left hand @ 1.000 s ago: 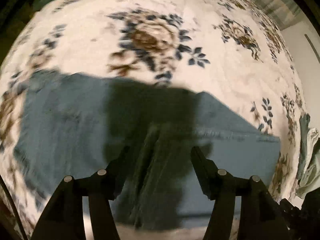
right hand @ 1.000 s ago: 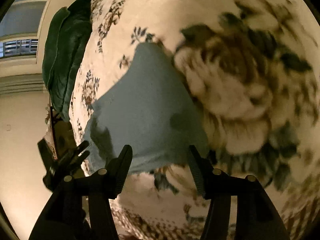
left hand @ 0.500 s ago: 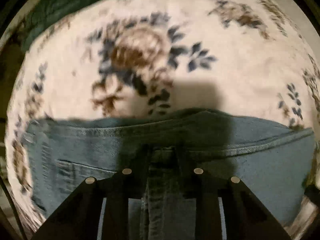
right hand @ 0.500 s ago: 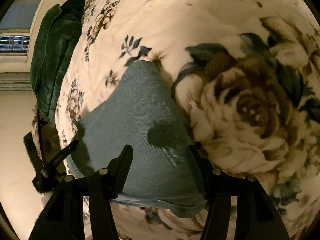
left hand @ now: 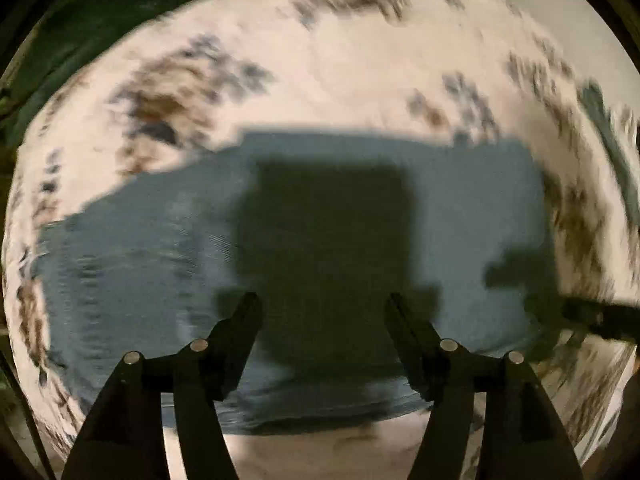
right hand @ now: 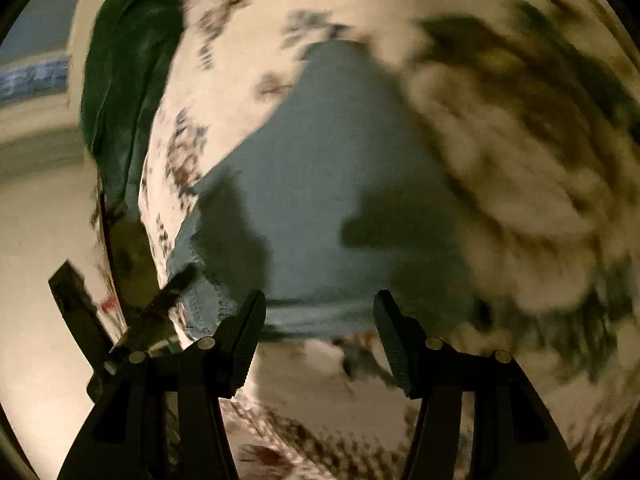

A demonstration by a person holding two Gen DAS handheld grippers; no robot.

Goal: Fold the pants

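The blue denim pants point(left hand: 160, 248) lie folded flat on a cream floral blanket point(left hand: 340, 68). My left gripper point(left hand: 322, 312) is open and empty, held above the pants near their front edge, and its shadow falls on the cloth. In the right wrist view the pants point(right hand: 320, 168) stretch away from me. My right gripper point(right hand: 318, 308) is open and empty at their near edge. The left gripper also shows in the right wrist view point(right hand: 120, 320), at the pants' left corner. Both views are motion-blurred.
A dark green cushion point(right hand: 124, 76) lies at the far side of the bed, and it also shows in the left wrist view point(left hand: 132, 4). The bed's edge and a pale floor point(right hand: 36, 300) are at the left.
My left gripper was shut on the waistband half a second ago; now it is open and lifted off the pants. My right gripper stayed open and drew back slightly toward the near edge.
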